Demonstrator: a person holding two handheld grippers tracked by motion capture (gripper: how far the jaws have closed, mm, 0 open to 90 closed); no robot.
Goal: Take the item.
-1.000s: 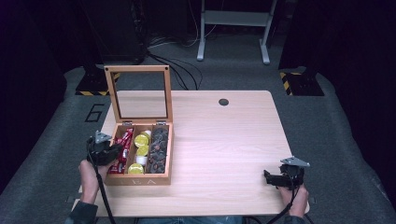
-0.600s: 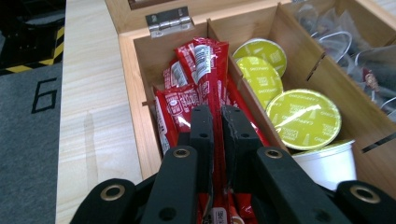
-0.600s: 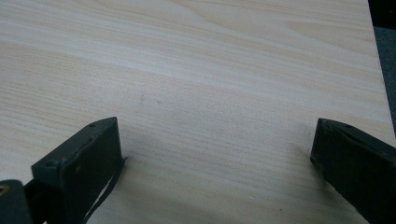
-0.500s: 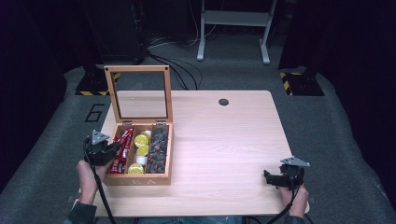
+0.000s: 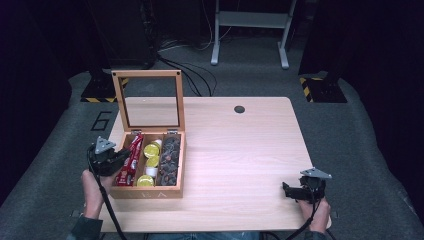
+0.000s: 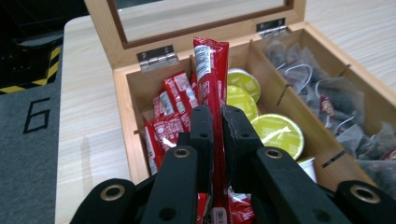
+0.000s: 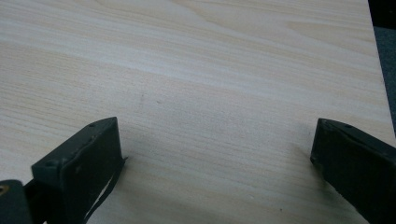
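Note:
A wooden box (image 5: 147,191) with an open glass lid (image 5: 150,101) stands on the left half of the table. Its left compartment holds red sachets (image 6: 164,116), the middle one yellow-topped capsules (image 6: 276,134), the right one dark tea bags (image 6: 327,98). My left gripper (image 6: 217,122) is shut on a long red stick sachet (image 6: 210,70), which rises upright above the left compartment. In the high view the left gripper (image 5: 116,159) sits at the box's left side. My right gripper (image 5: 289,190) rests low near the table's front right, open, nothing between its jaws (image 7: 212,154).
The light wooden table (image 5: 240,150) has a round cable hole (image 5: 239,109) at its back. Grey floor with a painted "6" (image 5: 102,120) lies left of it. A white metal stand (image 5: 250,30) and black cables are behind.
The left gripper has drawn slightly back and left with the red stick sachet in it. The right gripper has not moved.

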